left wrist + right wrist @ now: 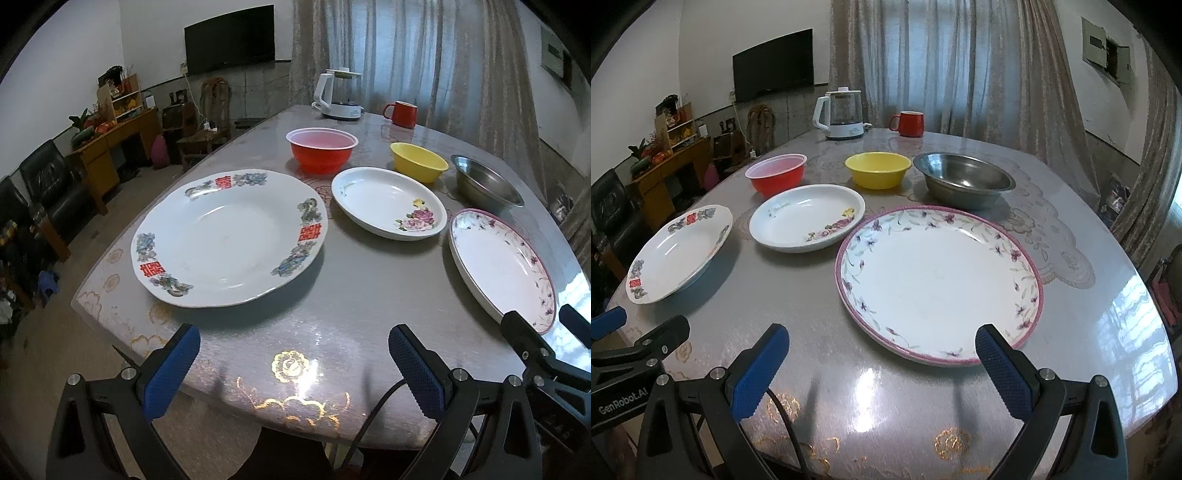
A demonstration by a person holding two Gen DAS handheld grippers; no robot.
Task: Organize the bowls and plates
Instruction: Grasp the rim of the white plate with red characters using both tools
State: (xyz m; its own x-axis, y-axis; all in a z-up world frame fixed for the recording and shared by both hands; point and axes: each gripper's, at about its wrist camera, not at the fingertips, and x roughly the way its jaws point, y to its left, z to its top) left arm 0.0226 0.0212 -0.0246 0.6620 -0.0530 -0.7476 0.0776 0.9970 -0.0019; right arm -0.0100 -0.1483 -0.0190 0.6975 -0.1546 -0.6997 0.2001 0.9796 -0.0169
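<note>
Plates (938,284) and bowls (878,170) sit near kettle (842,114), mug (910,123).

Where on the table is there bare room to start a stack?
Bare: the near edge strip of the table, between both open claws and the pink-rimmed plate; also the gap between that plate and the red-character plate. Crowded: the far row, red bowl, yellow bowl, steel bowl.

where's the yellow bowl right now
The yellow bowl sits in the back row on the table, between the red bowl on its left and the steel bowl on its right.
</note>
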